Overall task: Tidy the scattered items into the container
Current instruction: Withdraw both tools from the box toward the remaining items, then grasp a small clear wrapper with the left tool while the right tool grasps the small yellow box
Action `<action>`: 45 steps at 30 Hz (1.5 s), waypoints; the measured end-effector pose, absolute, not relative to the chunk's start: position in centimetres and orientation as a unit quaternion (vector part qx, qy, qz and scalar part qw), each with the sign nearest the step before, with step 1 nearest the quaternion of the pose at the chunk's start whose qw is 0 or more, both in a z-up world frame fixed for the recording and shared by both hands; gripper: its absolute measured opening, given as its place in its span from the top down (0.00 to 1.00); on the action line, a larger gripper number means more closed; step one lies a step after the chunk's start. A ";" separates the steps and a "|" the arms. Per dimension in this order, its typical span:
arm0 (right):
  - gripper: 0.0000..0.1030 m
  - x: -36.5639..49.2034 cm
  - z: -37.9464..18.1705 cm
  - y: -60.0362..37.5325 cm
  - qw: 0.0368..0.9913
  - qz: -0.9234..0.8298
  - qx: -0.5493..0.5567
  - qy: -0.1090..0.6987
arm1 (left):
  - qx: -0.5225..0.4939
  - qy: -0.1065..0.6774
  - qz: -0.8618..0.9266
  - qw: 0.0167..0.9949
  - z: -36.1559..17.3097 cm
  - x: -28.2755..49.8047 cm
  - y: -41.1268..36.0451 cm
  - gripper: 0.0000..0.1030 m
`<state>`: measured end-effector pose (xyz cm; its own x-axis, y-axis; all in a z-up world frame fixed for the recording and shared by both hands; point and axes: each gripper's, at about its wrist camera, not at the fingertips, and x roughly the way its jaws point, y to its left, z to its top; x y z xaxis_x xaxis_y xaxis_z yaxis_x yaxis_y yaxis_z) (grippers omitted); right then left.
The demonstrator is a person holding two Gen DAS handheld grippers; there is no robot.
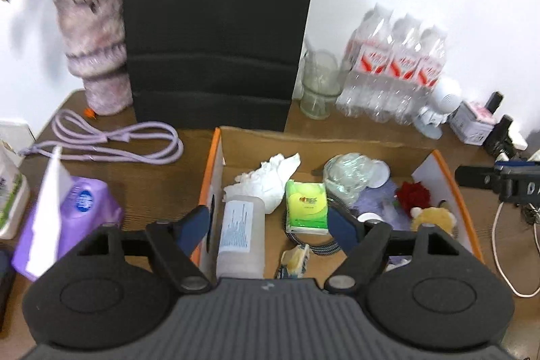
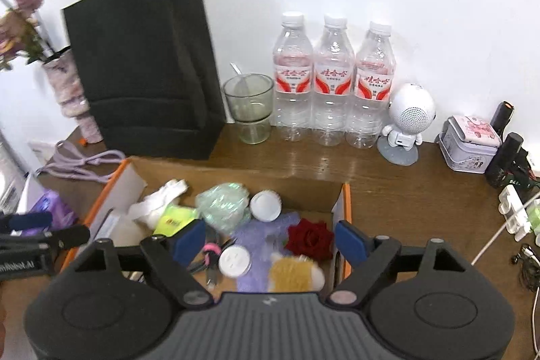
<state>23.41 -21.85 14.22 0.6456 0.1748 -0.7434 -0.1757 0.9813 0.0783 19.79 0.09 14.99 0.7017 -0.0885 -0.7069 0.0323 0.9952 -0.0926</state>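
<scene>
An open cardboard box with orange edges sits on the wooden table and also shows in the right wrist view. It holds a clear bottle, a green tissue pack, crumpled white paper, a crushed plastic bottle, a red rose, a white round cap and a yellow plush toy. My left gripper is open and empty above the box's left part. My right gripper is open and empty above the box's right part.
A black paper bag, a vase, a purple cord and a purple tissue pack stand left and behind. Water bottles, a glass cup, a white robot speaker, a tin and a power strip lie right.
</scene>
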 end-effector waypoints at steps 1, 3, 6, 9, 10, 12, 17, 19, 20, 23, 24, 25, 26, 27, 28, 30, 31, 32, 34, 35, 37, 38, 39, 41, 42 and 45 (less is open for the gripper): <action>0.19 22.6 14.2 -21.8 0.908 0.099 -0.004 0.407 | -0.036 0.370 -0.036 0.927 15.3 18.7 -0.1 0.14; 0.19 20.4 14.1 -21.8 0.917 0.103 -0.010 0.384 | -0.026 0.325 -0.043 0.944 15.5 16.1 -0.8 0.10; 0.16 15.3 13.4 -21.9 0.954 0.112 -0.004 0.277 | -0.023 0.211 -0.049 0.976 15.2 11.0 -1.5 0.03; 0.14 10.8 11.9 -21.6 0.974 0.124 0.005 0.190 | -0.013 0.146 -0.070 0.987 14.3 7.2 -2.1 0.03; 0.14 9.8 11.3 -21.5 0.975 0.129 0.006 0.183 | -0.011 0.141 -0.074 0.987 13.9 6.4 -2.2 0.03; 0.14 8.1 10.4 -21.3 0.974 0.131 0.004 0.185 | -0.006 0.141 -0.074 0.987 13.1 5.1 -2.6 0.03; 0.14 3.7 8.8 -21.9 0.972 0.108 0.038 0.205 | -0.001 0.155 -0.058 0.986 11.3 0.6 -2.5 0.00; 0.14 1.2 7.6 -22.3 0.968 0.108 0.053 0.221 | -0.021 0.175 -0.055 0.983 9.8 -1.9 -1.8 0.00; 0.14 -0.1 6.9 -22.3 0.963 0.110 0.059 0.239 | -0.031 0.184 -0.054 0.981 8.9 -3.2 -1.5 0.00; 0.13 -4.5 4.6 -22.8 0.953 0.120 0.091 0.263 | -0.039 0.204 -0.054 0.977 6.2 -7.7 -1.2 0.00; 0.13 -6.0 3.8 -22.7 0.951 0.128 0.095 0.265 | -0.038 0.213 -0.051 0.975 5.4 -8.9 -1.2 0.00; 0.14 -7.3 3.2 -22.5 0.950 0.136 0.092 0.266 | -0.035 0.222 -0.048 0.973 4.6 -9.9 -1.2 0.00; 0.14 -8.6 2.6 -22.2 0.950 0.139 0.086 0.267 | -0.031 0.235 -0.046 0.970 3.9 -10.7 -1.4 0.00; 0.14 -9.8 2.1 -21.9 0.951 0.137 0.077 0.265 | -0.027 0.247 -0.045 0.968 3.2 -11.4 -1.4 0.00; 0.14 -10.7 1.6 -21.6 0.953 0.133 0.069 0.262 | -0.025 0.253 -0.045 0.966 2.8 -11.9 -1.4 0.00; 0.14 -11.5 0.9 -21.3 0.954 0.130 0.059 0.265 | -0.027 0.264 -0.040 0.963 2.2 -12.1 -1.1 0.00; 0.14 -11.6 0.7 -21.3 0.953 0.131 0.060 0.268 | -0.030 0.269 -0.039 0.962 2.1 -11.8 -1.0 0.00; 0.15 -11.5 0.6 -21.3 0.951 0.131 0.061 0.272 | -0.033 0.273 -0.038 0.961 2.0 -11.4 -0.9 0.00; 0.18 -11.2 0.6 -21.2 0.951 0.133 0.059 0.274 | -0.034 0.276 -0.036 0.960 1.9 -10.7 -0.6 0.02; 0.19 -11.2 0.7 -21.2 0.952 0.131 0.059 0.272 | -0.034 0.279 -0.034 0.959 2.1 -10.0 -0.6 0.04; 0.19 -10.8 0.8 -21.5 0.953 0.127 0.066 0.267 | -0.044 0.281 -0.045 0.958 2.4 -7.8 -0.6 0.09; 0.19 -10.6 0.8 -21.6 0.953 0.125 0.071 0.268 | -0.046 0.279 -0.058 0.957 2.6 -6.1 -0.8 0.15; 0.19 -10.3 0.7 -21.8 0.951 0.122 0.076 0.273 | -0.041 0.279 -0.060 0.957 2.7 -4.2 -1.2 0.21; 0.20 -9.7 0.5 -22.0 0.949 0.115 0.077 0.283 | -0.017 0.282 -0.054 0.958 2.6 -0.6 -2.1 0.26; 0.20 -9.6 0.5 -22.2 0.949 0.110 0.077 0.284 | -0.001 0.284 -0.052 0.958 2.4 1.3 -2.6 0.31; 0.20 -9.7 0.4 -22.7 0.948 0.097 0.081 0.290 | 0.019 0.292 -0.062 0.954 1.6 4.9 -3.0 0.34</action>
